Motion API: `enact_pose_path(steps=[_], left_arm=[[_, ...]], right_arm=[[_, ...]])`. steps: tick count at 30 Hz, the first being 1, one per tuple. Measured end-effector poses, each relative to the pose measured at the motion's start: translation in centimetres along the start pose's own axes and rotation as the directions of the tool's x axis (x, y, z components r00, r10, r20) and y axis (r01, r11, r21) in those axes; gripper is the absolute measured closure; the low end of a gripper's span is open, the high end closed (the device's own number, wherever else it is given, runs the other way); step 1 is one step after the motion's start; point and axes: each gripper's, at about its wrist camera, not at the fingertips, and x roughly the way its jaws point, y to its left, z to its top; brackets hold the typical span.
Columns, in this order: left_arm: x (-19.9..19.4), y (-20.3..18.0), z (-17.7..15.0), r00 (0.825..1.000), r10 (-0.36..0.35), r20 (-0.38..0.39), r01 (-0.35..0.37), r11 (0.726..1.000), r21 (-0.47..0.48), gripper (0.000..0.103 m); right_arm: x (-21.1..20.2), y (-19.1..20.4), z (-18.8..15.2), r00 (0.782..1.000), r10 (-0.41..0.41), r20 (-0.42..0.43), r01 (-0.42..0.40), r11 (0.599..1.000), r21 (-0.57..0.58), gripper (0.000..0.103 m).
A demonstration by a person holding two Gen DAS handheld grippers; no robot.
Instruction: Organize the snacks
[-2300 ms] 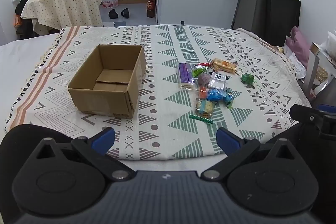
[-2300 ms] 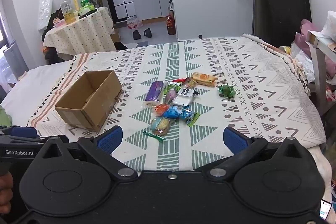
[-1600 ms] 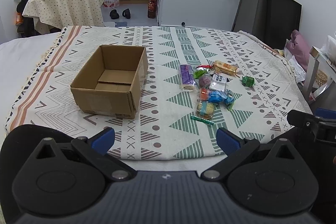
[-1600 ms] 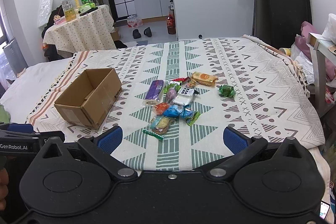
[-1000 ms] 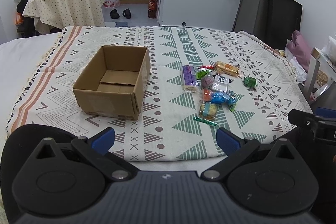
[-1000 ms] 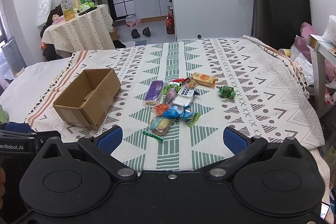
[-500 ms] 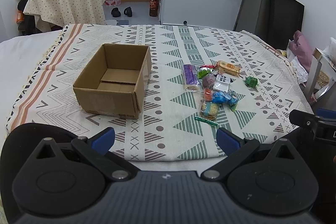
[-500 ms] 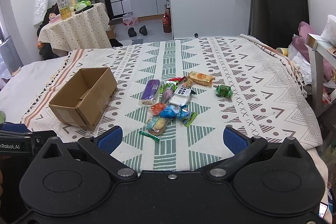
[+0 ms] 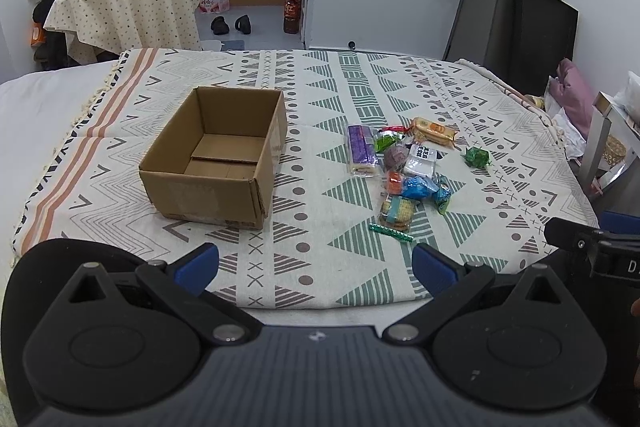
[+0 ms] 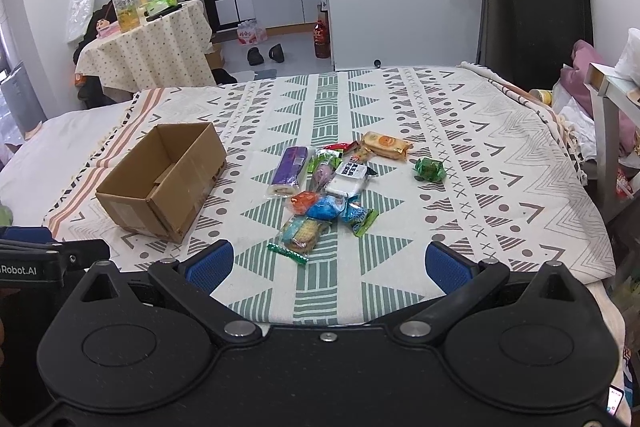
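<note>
An empty open cardboard box (image 9: 218, 157) (image 10: 164, 177) sits on the patterned cloth left of centre. To its right lies a pile of snack packets (image 9: 400, 167) (image 10: 328, 187): a purple bar (image 10: 290, 165), an orange biscuit pack (image 10: 386, 143), a white packet (image 10: 350, 173), blue and orange sweets, a thin green stick (image 10: 287, 253). A green wrapped sweet (image 10: 430, 169) lies apart on the right. My left gripper (image 9: 316, 267) and right gripper (image 10: 328, 263) both hover open over the near edge, holding nothing.
The cloth-covered bed (image 9: 332, 99) ends just under both grippers. Behind it stands a small round table (image 10: 148, 51) with bottles, shoes on the floor, a black panel (image 10: 548, 27) at the right, and a metal shelf (image 10: 604, 131) beside the bed's right edge.
Both grippers have drifted slightly forward and upward toward the bed; the box and snacks lie where they were. Jaws stay open.
</note>
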Motion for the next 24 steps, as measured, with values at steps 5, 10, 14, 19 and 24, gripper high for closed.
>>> enact_pose_path(steps=[5,10,14,19,24], left_arm=[[-0.2,0.0,0.2,1.000,0.005,0.010,-0.005,1.000,-0.008,0.001],[0.1,0.3,0.5,1.000,0.004,0.003,-0.004,1.000,-0.012,0.001],[0.6,0.2,0.8,1.000,0.002,-0.005,-0.002,1.000,-0.010,0.001],[1.6,0.1,1.1,1.000,-0.006,-0.016,0.006,1.000,-0.019,0.001],[3.0,-0.2,1.7,0.999,-0.034,-0.031,0.033,0.999,-0.030,0.001]], right_arm=[[0.1,0.0,-0.1,1.000,-0.003,-0.001,0.003,1.000,0.002,0.000],[0.5,0.0,0.1,1.000,-0.001,-0.007,0.001,1.000,-0.001,0.000],[1.0,-0.1,0.2,1.000,0.008,-0.013,-0.008,1.000,-0.004,0.000],[2.1,-0.3,0.5,0.999,0.019,-0.035,-0.019,1.000,0.002,0.000],[3.6,-1.1,0.7,0.998,0.024,-0.062,-0.022,0.999,0.024,0.000]])
